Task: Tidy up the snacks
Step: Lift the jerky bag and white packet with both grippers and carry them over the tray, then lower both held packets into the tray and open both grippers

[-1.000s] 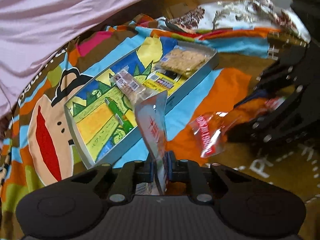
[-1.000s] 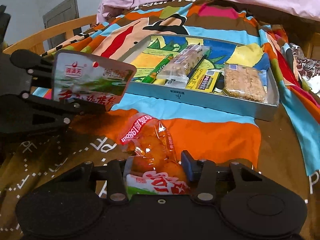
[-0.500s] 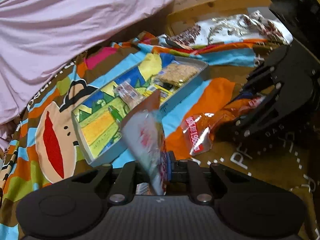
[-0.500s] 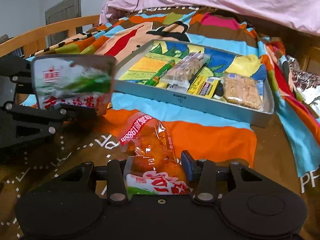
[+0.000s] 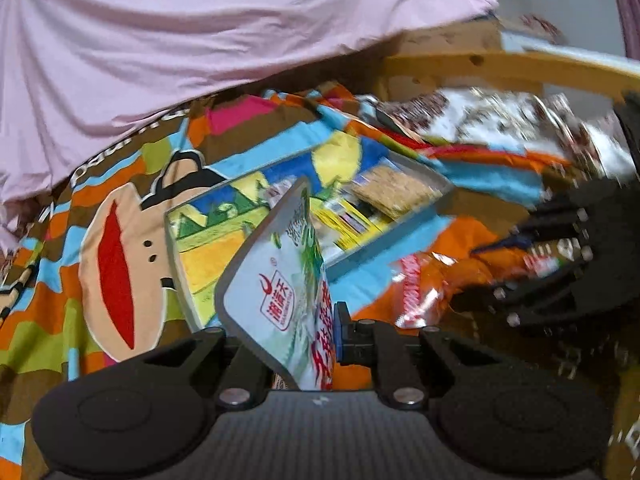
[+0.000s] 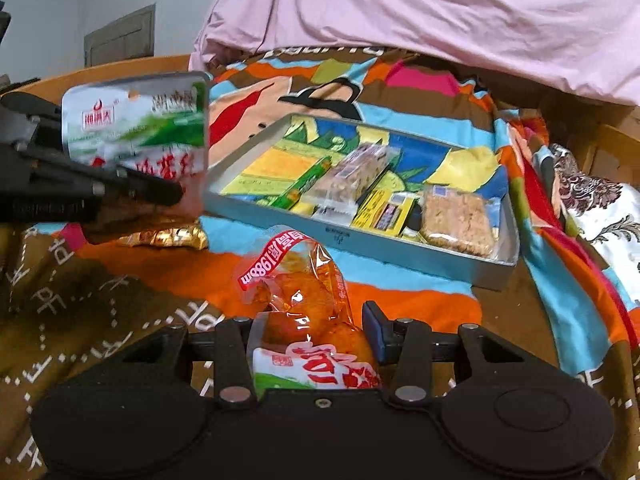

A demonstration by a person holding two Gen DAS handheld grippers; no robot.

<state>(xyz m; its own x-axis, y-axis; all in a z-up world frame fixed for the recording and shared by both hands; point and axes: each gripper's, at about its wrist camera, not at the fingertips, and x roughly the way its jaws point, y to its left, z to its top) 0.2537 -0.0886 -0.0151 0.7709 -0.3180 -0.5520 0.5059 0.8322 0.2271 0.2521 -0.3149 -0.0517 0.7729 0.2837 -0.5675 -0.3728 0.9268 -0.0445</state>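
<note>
**Two packets gripped, four snacks in the tin**

Four snacks lie in the metal tray (image 6: 362,242) at twelve o'clock from the right gripper (image 6: 310,334): a green stick (image 6: 306,188), a clear-wrapped nut bar (image 6: 352,174), a yellow packet (image 6: 386,210) and a square cracker pack (image 6: 458,220) at its three o'clock end. The right tongs are closed on the orange snack bag (image 6: 304,308). At nine o'clock, the left gripper (image 5: 298,332) pinches the white-and-green pouch (image 5: 280,280) above the blanket (image 6: 420,298). A gold wrapper (image 6: 168,237) lies beneath it.
</note>
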